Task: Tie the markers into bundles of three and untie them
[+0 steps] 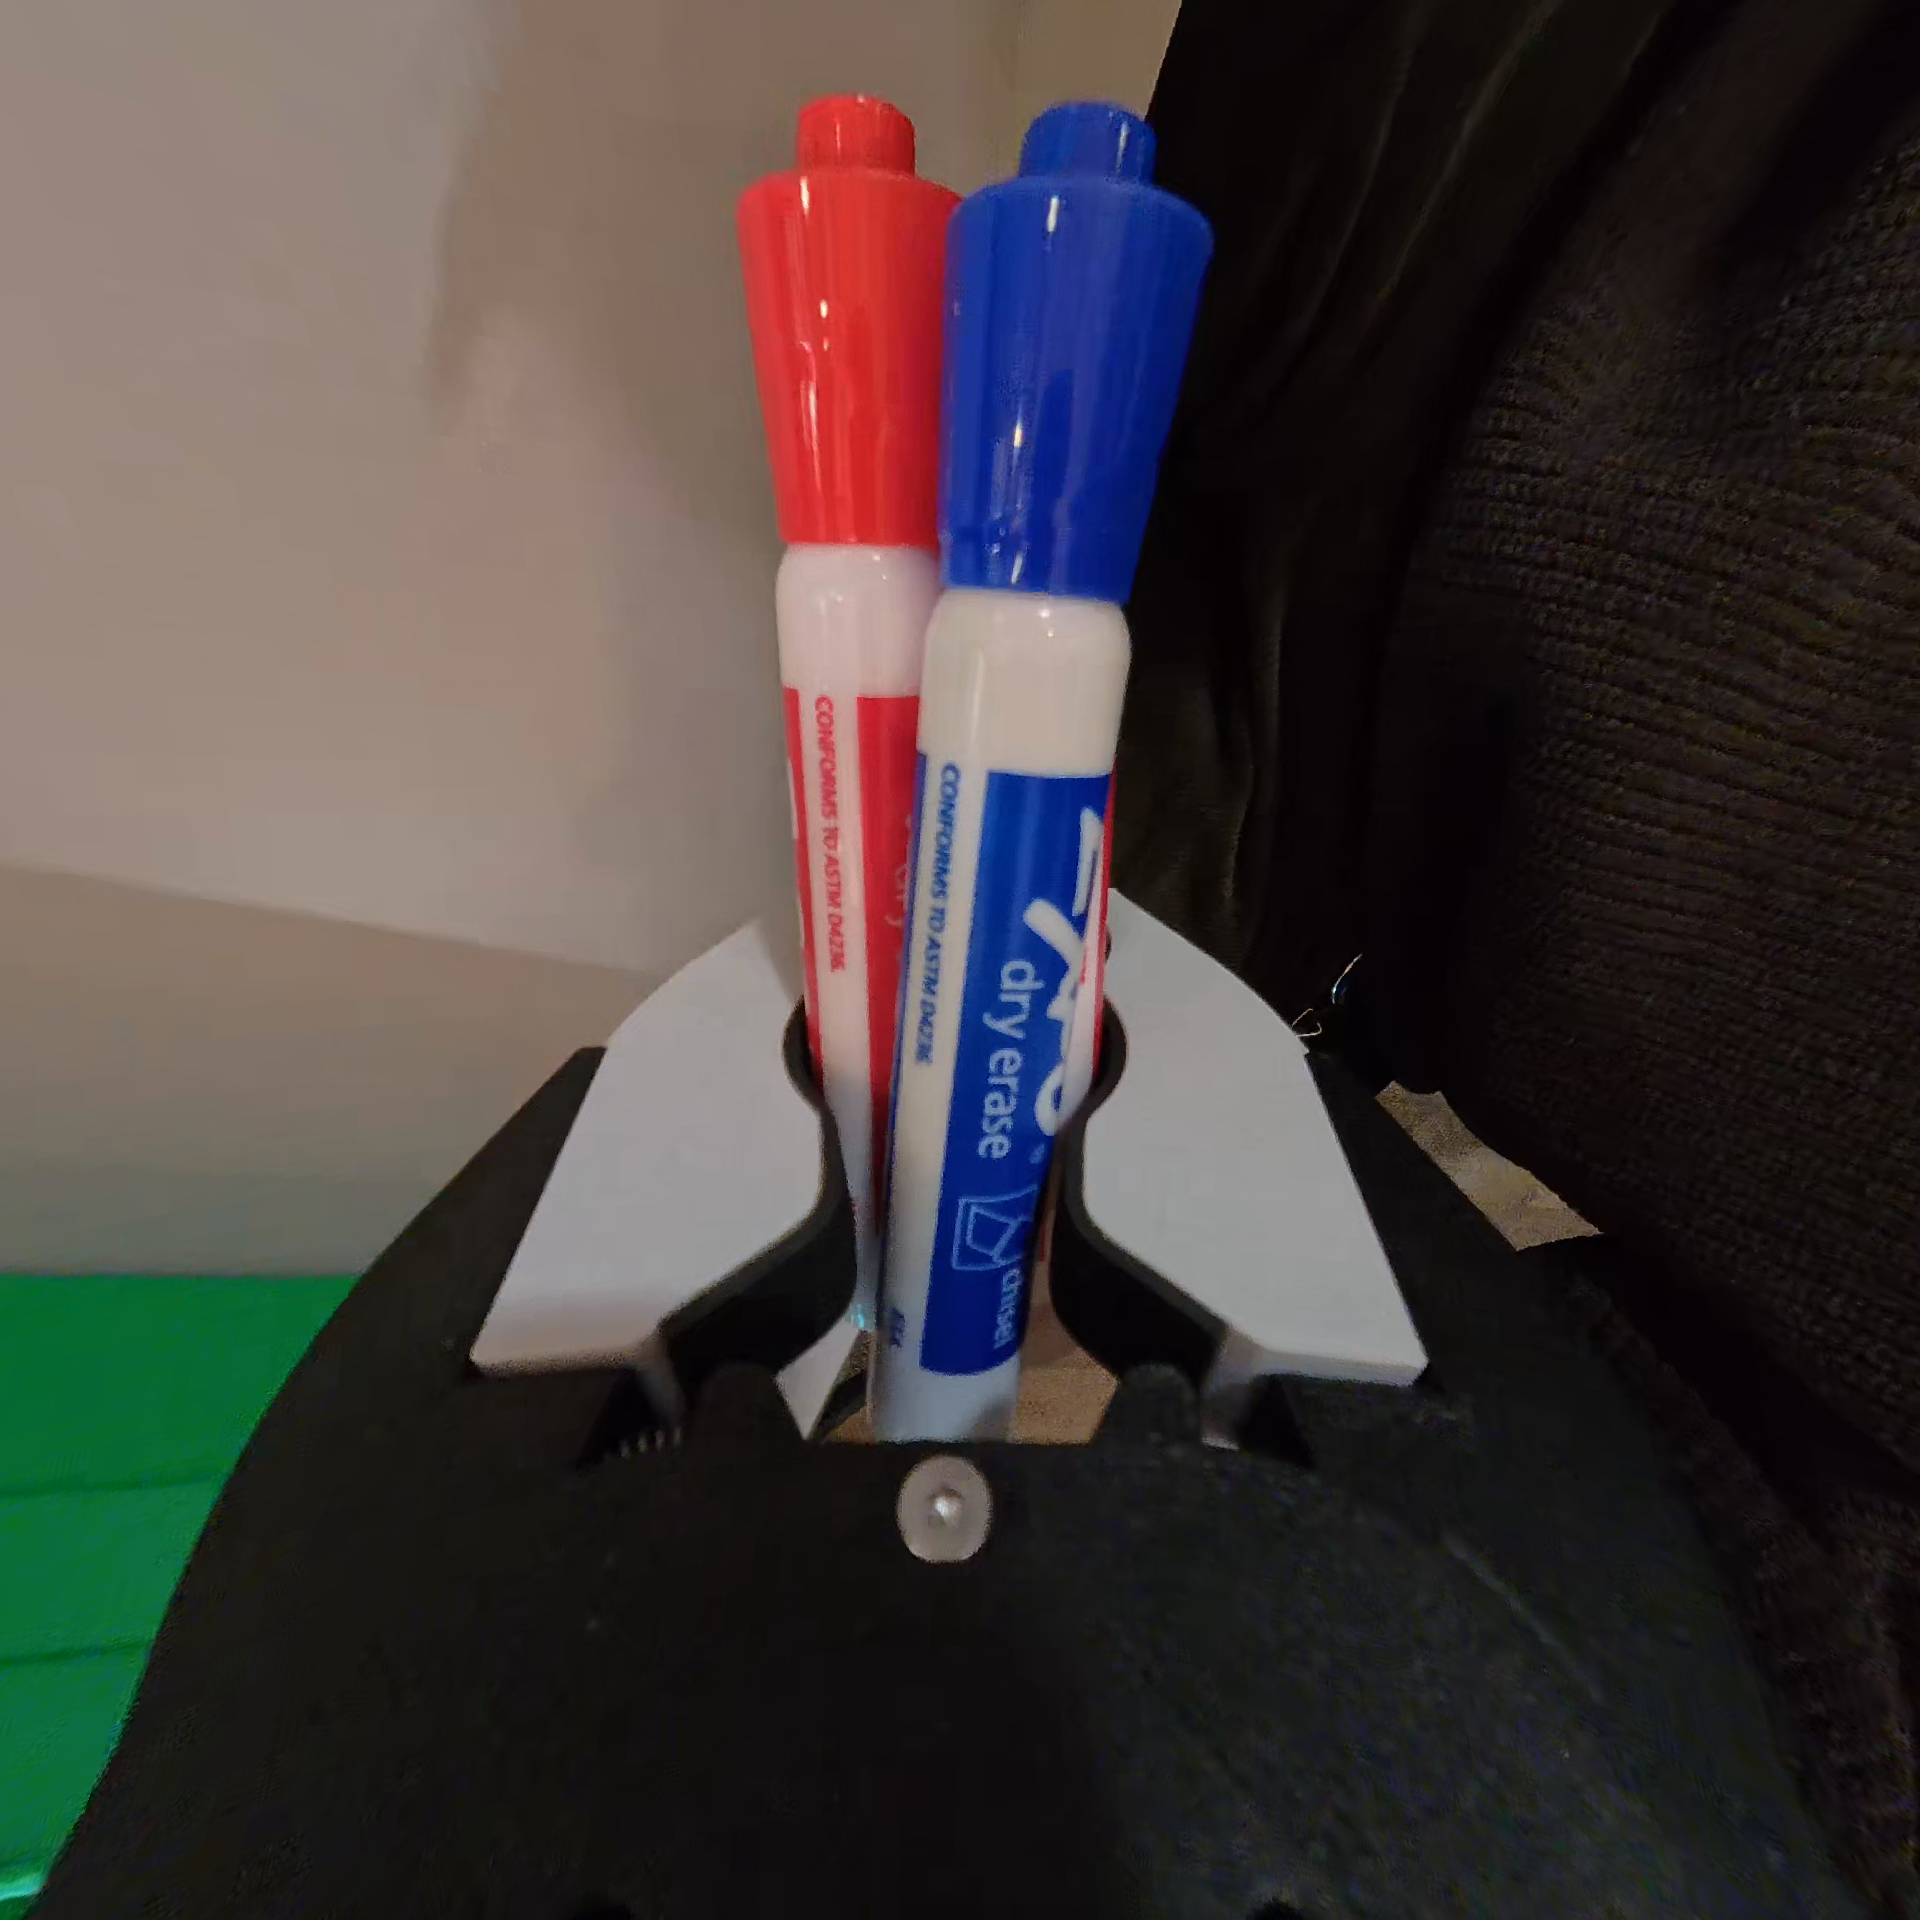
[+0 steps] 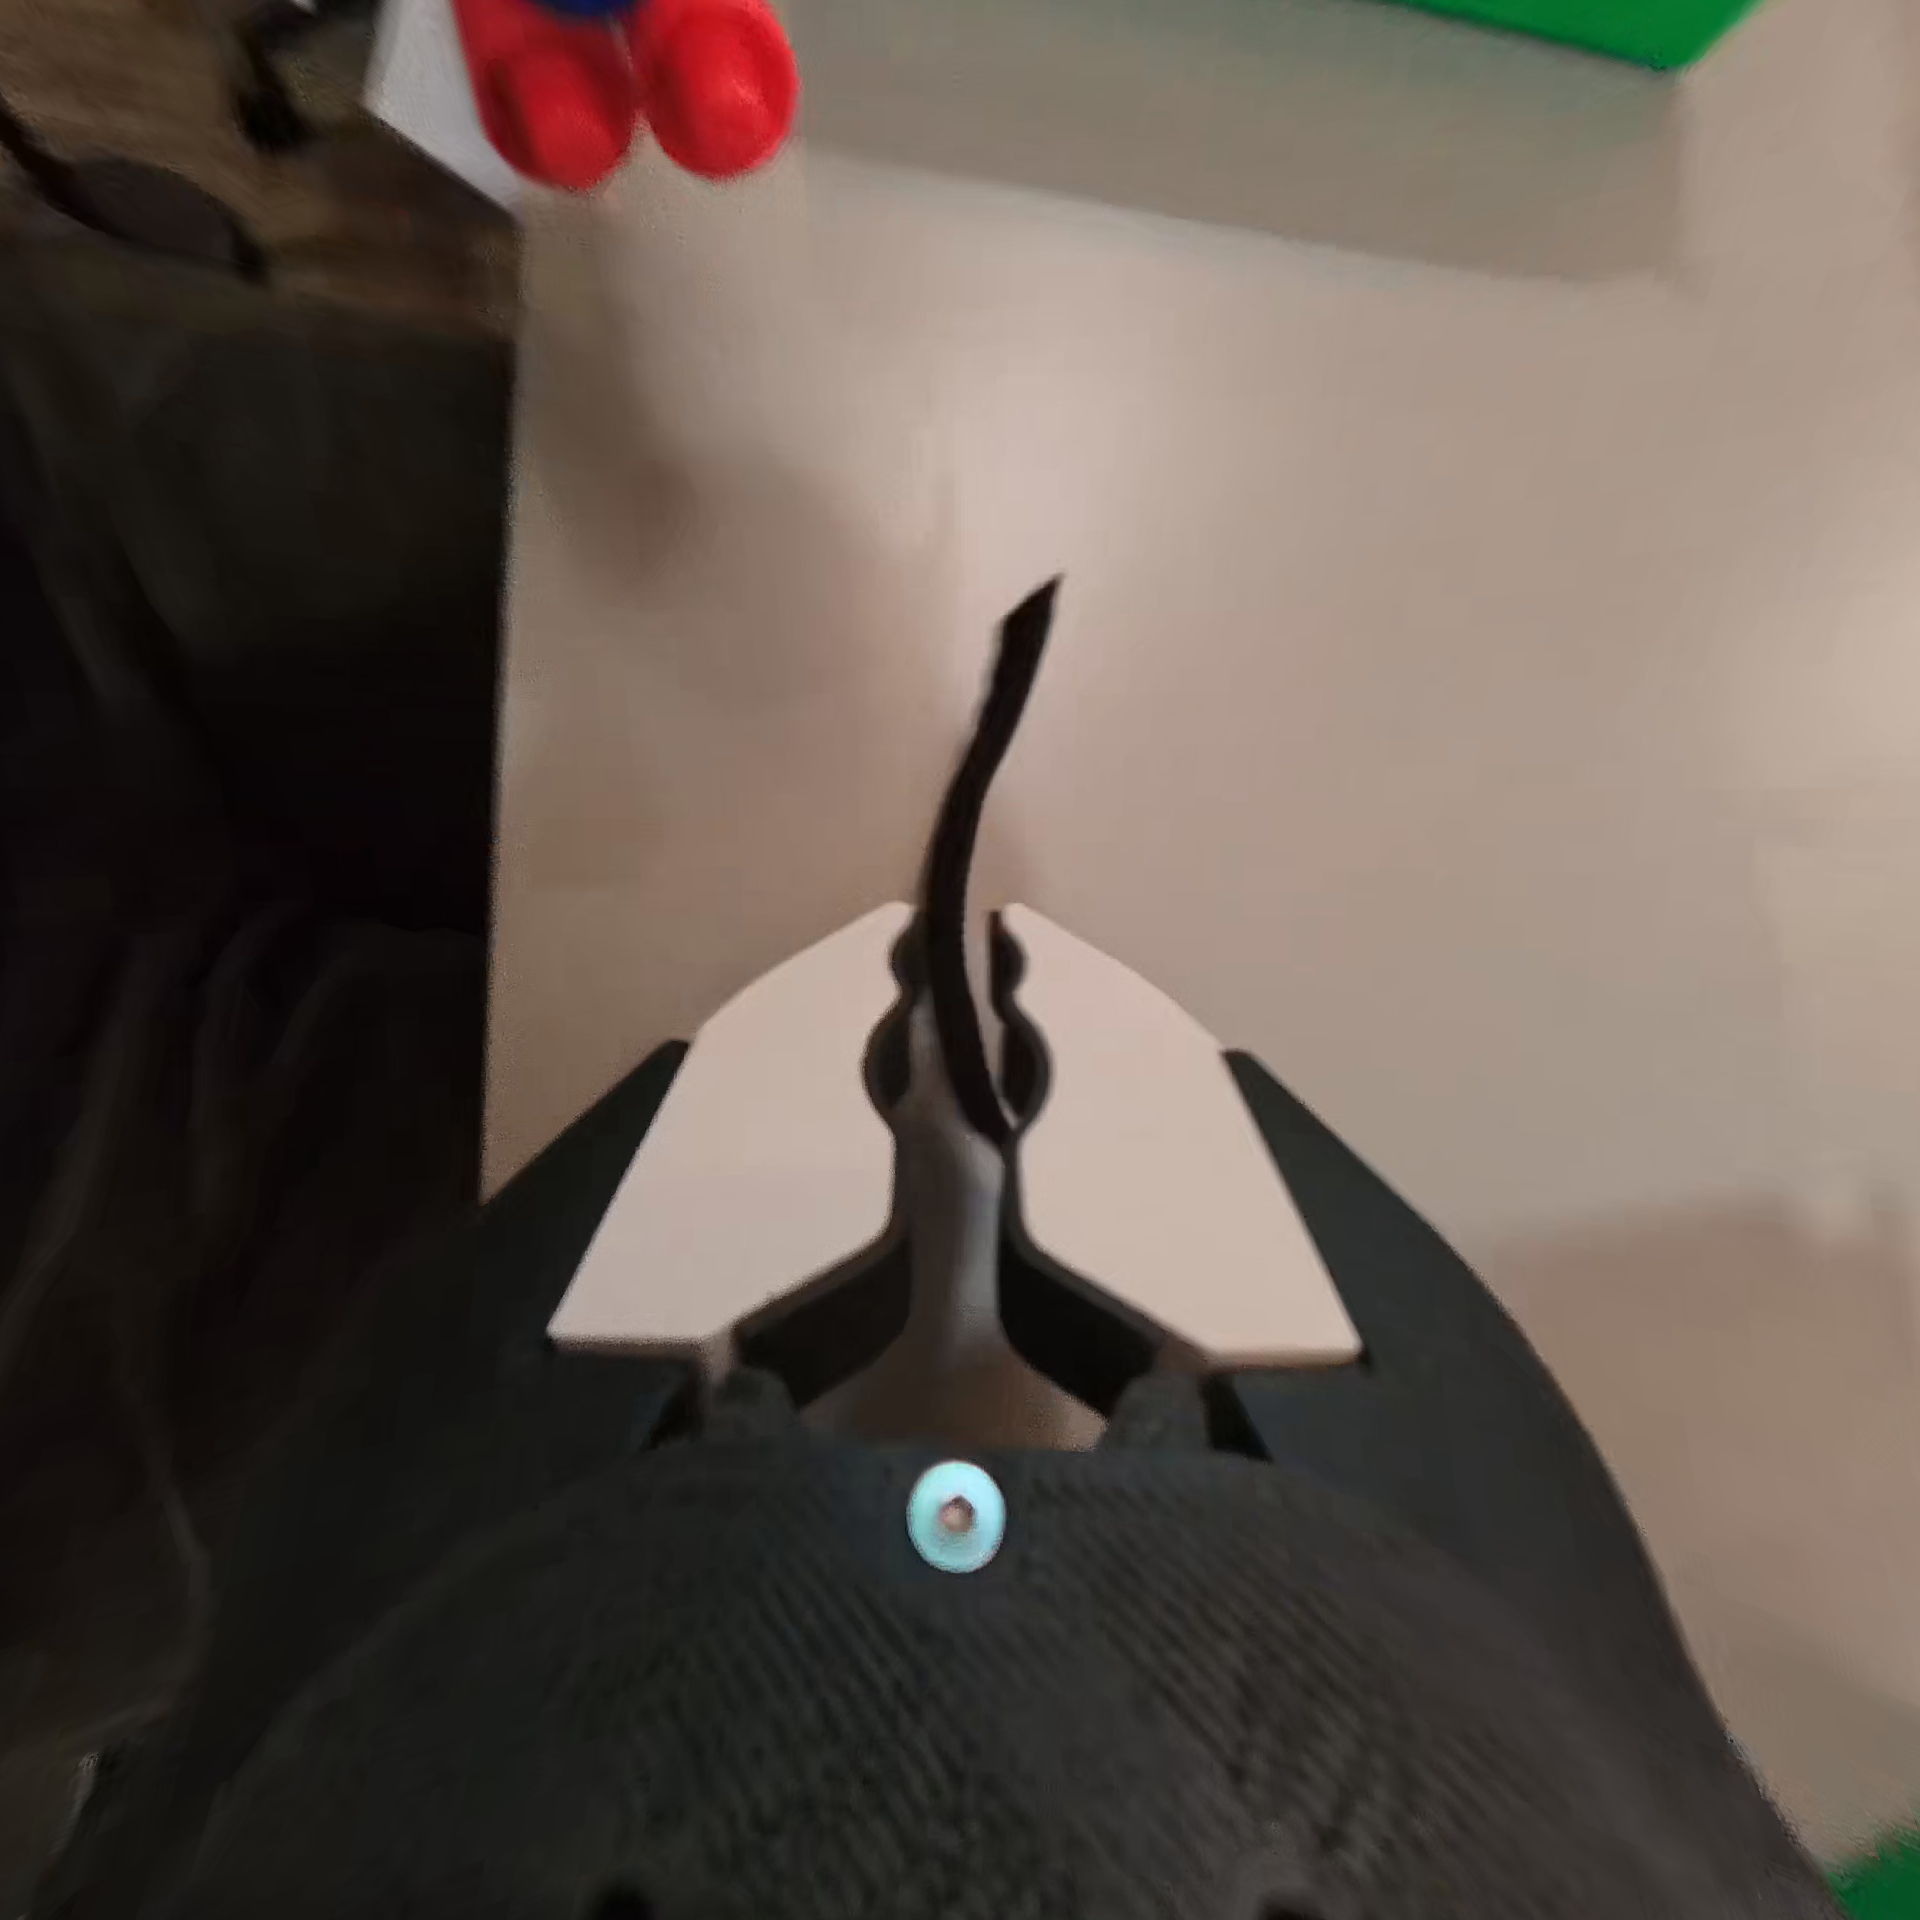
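A pale beige surface (image 1: 312,623) is seen behind both claws, and whether it is a wall or a desk cannot be told. A dark knitted fabric (image 1: 1610,727) fills the right side of the left wrist view, and a green area (image 1: 135,1507) is seen at the lower left of it. In the right wrist view a dark mass (image 2: 239,727) covers the left side, and a green patch (image 2: 1579,26) lies at the upper right edge. The left claw (image 1: 951,997) is closed on two dry-erase markers, which are held side by side and stand out forward between the white fingers (image 1: 665,1174). The blue marker (image 1: 1023,727) lies in front and a little to the right, with its cap at the far end; the red marker (image 1: 847,582) is just behind it on the left, touching it, with its cap also far from the claw. The right claw (image 2: 948,914) is almost fully closed, and a thin black strip (image 2: 987,779) is pinched between its fingers; the strip curves out past the tips. This view is blurred, so the kind of strip cannot be told. At the top left of the same view, two red rounded ends (image 2: 644,83) are seen, well apart from the right claw.
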